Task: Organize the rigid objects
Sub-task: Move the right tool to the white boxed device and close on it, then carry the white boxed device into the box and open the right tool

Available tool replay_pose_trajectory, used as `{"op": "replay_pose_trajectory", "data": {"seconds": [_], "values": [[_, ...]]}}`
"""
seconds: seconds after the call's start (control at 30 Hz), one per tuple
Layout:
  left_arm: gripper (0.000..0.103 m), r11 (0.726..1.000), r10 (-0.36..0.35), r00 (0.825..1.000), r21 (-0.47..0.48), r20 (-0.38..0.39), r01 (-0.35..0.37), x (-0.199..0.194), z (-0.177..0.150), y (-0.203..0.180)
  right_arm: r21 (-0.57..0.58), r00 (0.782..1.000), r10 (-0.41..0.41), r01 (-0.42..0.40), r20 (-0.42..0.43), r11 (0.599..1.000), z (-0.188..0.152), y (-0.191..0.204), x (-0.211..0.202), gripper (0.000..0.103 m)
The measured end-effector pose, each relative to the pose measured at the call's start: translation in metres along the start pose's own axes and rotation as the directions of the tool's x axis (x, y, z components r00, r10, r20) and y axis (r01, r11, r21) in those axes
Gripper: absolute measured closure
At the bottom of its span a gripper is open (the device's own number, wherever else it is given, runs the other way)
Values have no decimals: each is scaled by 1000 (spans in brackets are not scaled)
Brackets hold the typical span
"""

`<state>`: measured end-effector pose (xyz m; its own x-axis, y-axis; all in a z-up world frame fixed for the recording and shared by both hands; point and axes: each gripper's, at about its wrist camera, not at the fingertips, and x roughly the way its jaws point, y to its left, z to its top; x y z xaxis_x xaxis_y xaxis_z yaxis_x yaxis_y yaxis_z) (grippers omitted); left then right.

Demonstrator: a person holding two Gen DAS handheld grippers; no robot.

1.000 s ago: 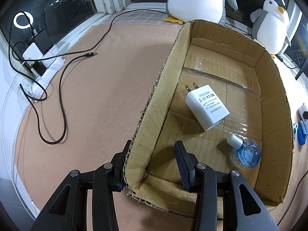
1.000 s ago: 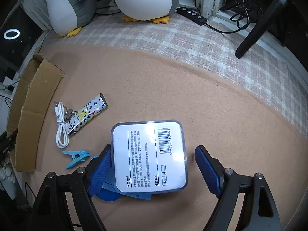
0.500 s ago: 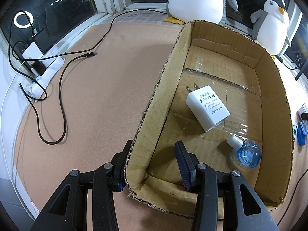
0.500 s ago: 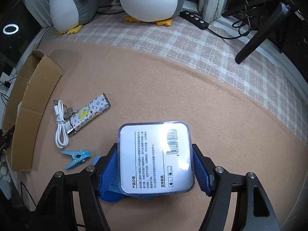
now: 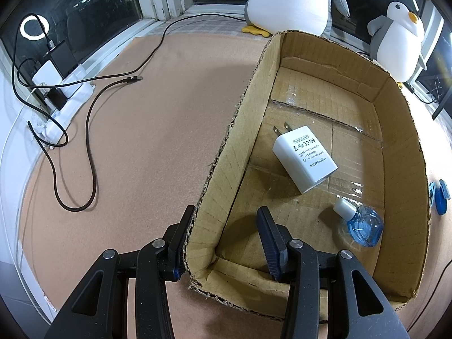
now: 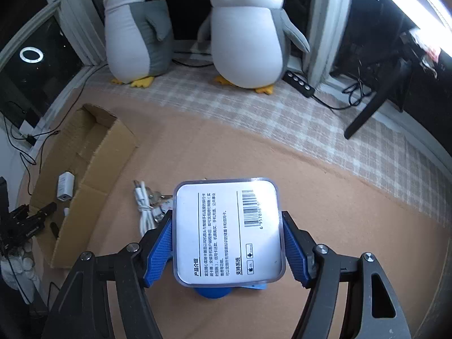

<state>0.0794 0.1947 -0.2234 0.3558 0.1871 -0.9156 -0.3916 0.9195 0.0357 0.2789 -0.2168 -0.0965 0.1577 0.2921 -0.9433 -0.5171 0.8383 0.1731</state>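
Case (image 6: 228, 231) sits clamped between the right gripper (image 6: 227, 243) pads, lifted off the mat (image 6: 339, 197), box (image 6: 93, 152) off to its left. Looks like light, stiff plastic with slick glossy sides, so I'd guess squeezing the flat edges mid-way is the safe hold; corners would slip. Left gripper (image 5: 226, 237) is clenched on the box (image 5: 220, 169) wall, steadying it. Charger (image 5: 305, 158) and bottle (image 5: 361, 226) already lie inside.
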Motion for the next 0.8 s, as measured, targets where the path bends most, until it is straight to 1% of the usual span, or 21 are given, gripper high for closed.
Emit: {"op": "replay_pose_trajectory", "data": {"seconds": [0.2,0.3,0.4,0.5,0.63,0.8], "values": [[55,1000,-1,1000,-2,-1,1,0,0,-1,-92,995,63,-56,73,994,14,63,-17,36],[55,1000,-2,1000,-2,0,2,0,0,-1,-135,991,101,-88,89,987,22,94,-19,36],[56,1000,-3,1000,-4,-1,3,-1,0,-1,-174,988,118,-99,104,980,28,119,-20,36],[55,1000,-5,1000,-4,-1,5,-1,0,-2,-204,983,143,-118,112,972,35,143,-17,36],[55,1000,-7,1000,-6,-1,7,-1,0,-2,-251,982,147,-114,118,961,43,171,-11,36],[56,1000,-8,1000,-8,-2,8,-1,0,-1,-286,983,150,-114,104,951,47,195,5,36]]}}
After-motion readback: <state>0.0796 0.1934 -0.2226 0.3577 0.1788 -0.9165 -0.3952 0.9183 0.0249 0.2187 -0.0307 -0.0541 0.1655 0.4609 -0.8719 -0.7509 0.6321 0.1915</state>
